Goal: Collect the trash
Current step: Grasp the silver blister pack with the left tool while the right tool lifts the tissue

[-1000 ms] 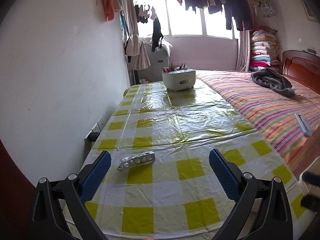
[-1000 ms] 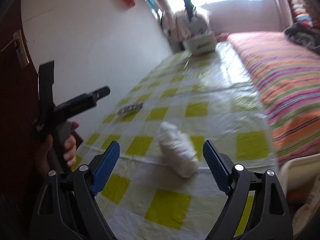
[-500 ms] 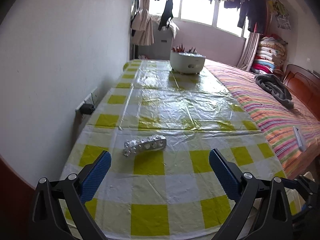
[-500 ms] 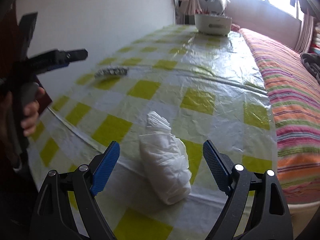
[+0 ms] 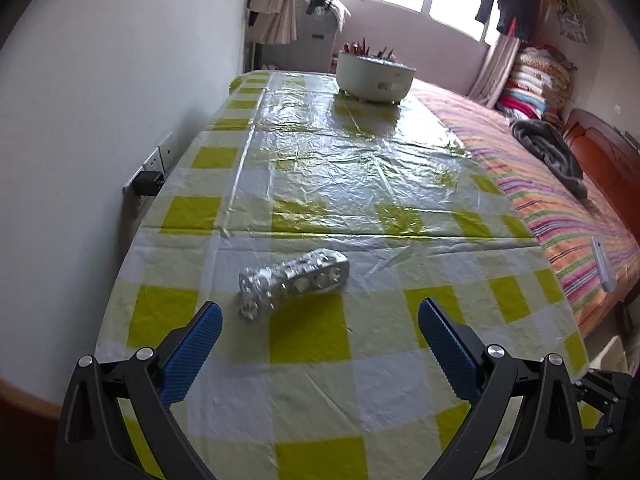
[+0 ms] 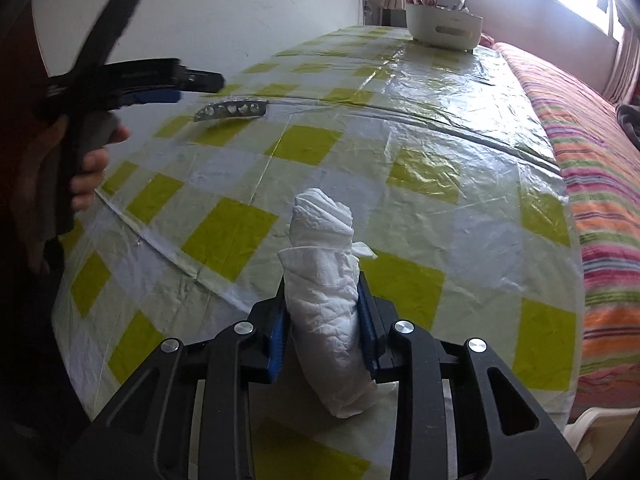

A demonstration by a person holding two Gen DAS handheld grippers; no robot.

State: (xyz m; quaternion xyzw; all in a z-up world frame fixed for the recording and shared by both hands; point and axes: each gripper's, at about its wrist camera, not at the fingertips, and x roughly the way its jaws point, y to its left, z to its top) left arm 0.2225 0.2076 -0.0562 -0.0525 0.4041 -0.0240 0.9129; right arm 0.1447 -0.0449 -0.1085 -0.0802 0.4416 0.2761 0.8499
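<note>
Just closed, right tongs (image 6: pixel 324 328) pinch crumpled white tissue (image 6: pixel 326 304); left tongs (image 5: pixel 320 336) gape beside seemingly foil blister pack (image 5: pixel 296 278).

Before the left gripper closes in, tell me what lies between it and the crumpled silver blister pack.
Nothing visible: only bare checked tablecloth separates the open left gripper from the silver blister pack.

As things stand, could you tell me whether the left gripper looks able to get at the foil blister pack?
Probably yes: the left gripper is open, and the foil blister pack lies flat on the tablecloth just ahead, with nothing between.
</note>
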